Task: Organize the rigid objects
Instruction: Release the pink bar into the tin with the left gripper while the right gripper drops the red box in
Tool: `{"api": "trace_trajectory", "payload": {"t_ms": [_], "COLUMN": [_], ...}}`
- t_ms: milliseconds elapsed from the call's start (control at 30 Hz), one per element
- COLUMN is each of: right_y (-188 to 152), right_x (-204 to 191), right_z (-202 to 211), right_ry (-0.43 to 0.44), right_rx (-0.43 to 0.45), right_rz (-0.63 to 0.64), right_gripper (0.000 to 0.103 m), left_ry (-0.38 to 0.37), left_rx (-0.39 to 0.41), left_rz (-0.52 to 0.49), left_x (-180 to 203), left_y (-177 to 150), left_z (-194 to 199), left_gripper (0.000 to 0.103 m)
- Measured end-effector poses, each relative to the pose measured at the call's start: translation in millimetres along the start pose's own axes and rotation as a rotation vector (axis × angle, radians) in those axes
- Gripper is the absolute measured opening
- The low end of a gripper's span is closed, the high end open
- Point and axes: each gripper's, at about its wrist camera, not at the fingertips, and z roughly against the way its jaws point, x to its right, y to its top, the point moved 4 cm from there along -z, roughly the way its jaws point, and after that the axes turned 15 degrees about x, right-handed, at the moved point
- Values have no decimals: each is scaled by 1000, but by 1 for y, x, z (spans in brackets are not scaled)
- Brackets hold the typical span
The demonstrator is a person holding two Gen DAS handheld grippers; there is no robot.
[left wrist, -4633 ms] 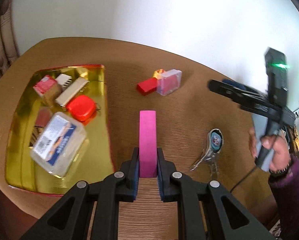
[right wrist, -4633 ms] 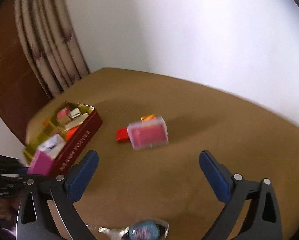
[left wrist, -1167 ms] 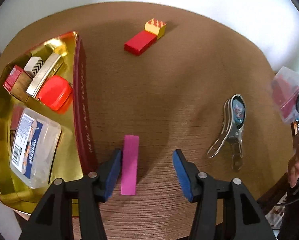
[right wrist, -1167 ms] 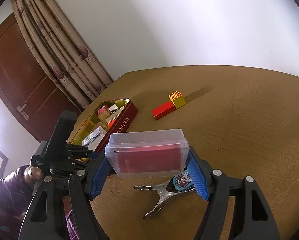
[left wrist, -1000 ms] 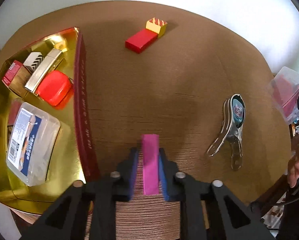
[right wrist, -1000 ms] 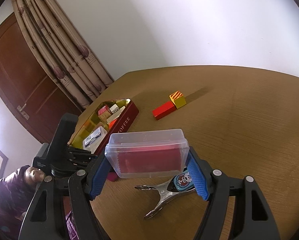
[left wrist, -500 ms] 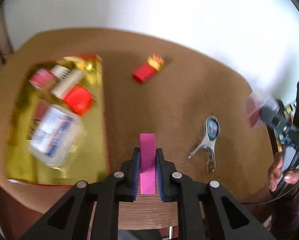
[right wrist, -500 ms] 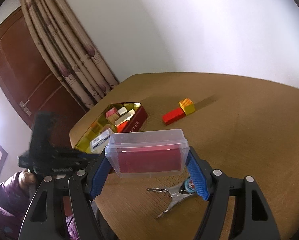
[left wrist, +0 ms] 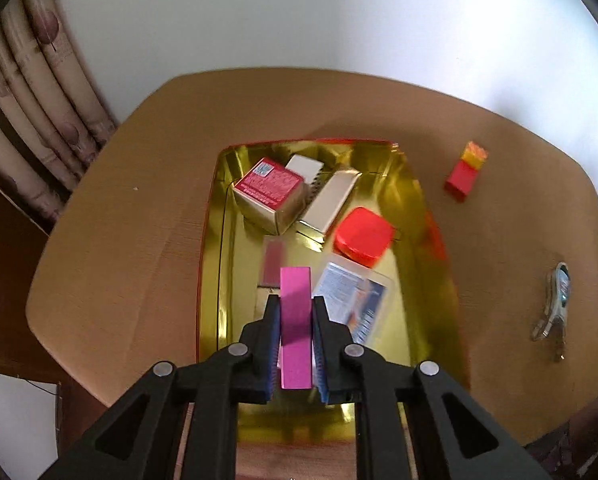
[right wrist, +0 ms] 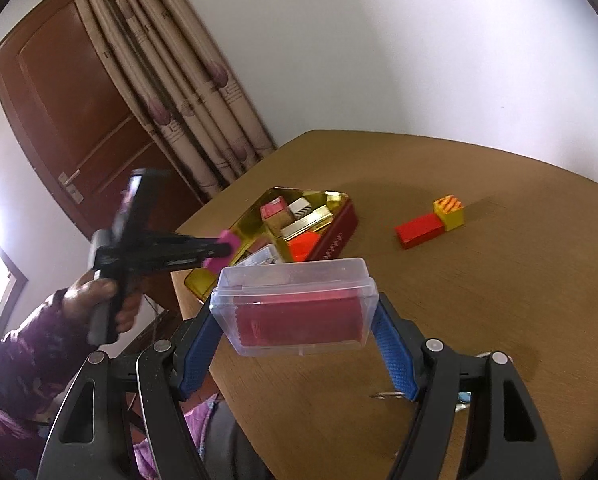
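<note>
My left gripper is shut on a magenta block and holds it above the near half of the gold tin tray. The tray holds a red-topped box, a cream box, a red square case and a labelled clear box. My right gripper is shut on a clear plastic box with red contents, held above the table. From the right wrist view the left gripper and its block hover over the tray.
A red block with a yellow block sits on the brown table right of the tray; it also shows in the right wrist view. A metal clip lies at the right. Curtains and a door stand behind.
My left gripper closed on the magenta block, lifted it off the table and carried it left over the tray. My right gripper kept hold of the clear box and rose slightly.
</note>
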Motion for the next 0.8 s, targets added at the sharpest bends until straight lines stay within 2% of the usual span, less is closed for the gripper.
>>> {"api": "trace_trajectory", "payload": {"t_ms": [133, 200, 300, 433, 533, 600, 800], "right_y": [2, 5, 8, 17, 23, 26, 23], "right_x": [-11, -18, -27, -42, -49, -49, -46], "right_z": [-13, -22, -35, -62, -91, -115, -175], "right_ry": [14, 24, 41, 66, 69, 59, 1], "right_rx": [-13, -20, -32, -48, -68, -101, -183], "right_rz": [8, 20, 29, 70, 108, 127, 199], "right_gripper": [70, 70, 70, 70, 70, 70, 70], "left_ry": [65, 56, 90, 127, 150, 117, 115], "left_rx": [-33, -29, -31, 20, 71, 107, 231], "left_rz": [-47, -37, -60, -61, -13, 44, 119], "left_x": [-5, -7, -10, -10, -14, -17, -20], "left_y": [-2, -3, -4, -3, -5, -10, -29], "left_z": [-28, -32, -32, -19, 1, 18, 56], "left_gripper": [15, 15, 18, 20, 23, 34, 49]}}
